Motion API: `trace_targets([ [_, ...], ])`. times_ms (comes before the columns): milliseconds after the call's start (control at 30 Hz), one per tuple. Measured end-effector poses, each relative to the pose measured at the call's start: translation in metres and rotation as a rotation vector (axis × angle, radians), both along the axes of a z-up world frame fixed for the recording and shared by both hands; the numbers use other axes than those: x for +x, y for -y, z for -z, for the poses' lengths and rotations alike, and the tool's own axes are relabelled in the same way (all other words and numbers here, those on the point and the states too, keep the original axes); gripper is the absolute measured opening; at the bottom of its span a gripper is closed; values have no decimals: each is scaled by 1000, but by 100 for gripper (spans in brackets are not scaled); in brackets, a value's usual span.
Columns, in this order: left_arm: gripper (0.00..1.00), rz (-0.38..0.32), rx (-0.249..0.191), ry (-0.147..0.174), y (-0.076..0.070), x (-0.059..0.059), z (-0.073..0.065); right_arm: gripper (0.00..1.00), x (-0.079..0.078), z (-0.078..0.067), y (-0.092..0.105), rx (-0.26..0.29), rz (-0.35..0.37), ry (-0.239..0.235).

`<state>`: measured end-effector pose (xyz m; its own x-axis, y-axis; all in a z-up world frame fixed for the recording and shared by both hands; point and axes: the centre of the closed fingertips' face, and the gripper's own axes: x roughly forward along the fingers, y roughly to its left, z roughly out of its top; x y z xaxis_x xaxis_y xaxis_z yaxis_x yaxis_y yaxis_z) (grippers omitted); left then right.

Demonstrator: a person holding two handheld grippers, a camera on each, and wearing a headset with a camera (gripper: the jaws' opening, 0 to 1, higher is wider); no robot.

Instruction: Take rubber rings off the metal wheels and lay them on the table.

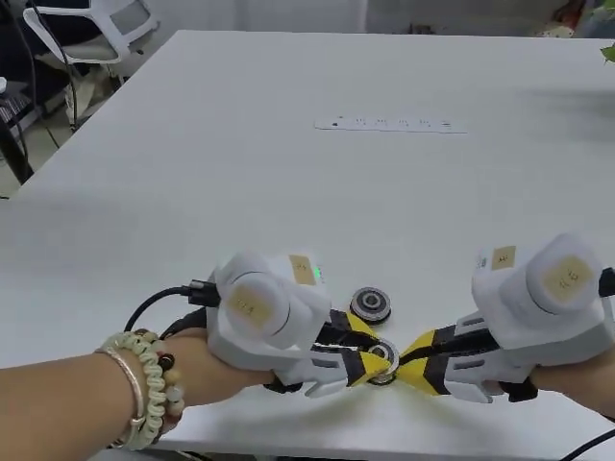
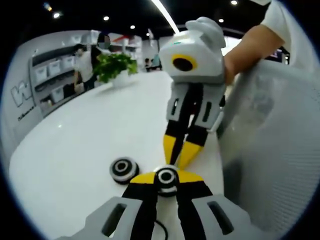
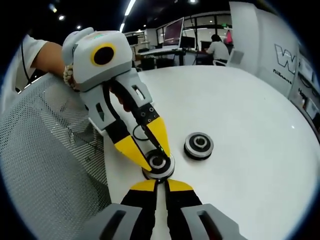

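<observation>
Ring removal is in hand at the table's [image 1: 288, 192] near edge. The left gripper [image 1: 368, 363] clamps its fingers on a metal wheel [image 1: 382, 353]. The right gripper [image 1: 407, 359], fingers almost together, meets the wheel's rubber ring [image 3: 169, 170]; whether it has caught the ring is unclear. The next move is likely peeling the ring off. A second wheel [image 1: 370, 303] lies just beside.

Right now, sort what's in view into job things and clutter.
Job: wheel between the grippers; second wheel; left gripper; right gripper; table.
Clutter: power strip; chair; plant.
</observation>
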<state>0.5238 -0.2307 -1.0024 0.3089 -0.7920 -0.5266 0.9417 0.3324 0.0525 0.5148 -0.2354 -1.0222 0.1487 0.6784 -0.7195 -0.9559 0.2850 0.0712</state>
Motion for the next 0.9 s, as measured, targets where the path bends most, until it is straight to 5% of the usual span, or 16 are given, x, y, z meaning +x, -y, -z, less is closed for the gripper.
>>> trace_targets([
  [400, 14, 0, 1, 2, 0, -1, -1, 0, 2, 1, 1, -27, 8, 13],
  [900, 14, 3, 2, 5, -1, 0, 0, 0, 8, -7, 6, 71, 189, -175],
])
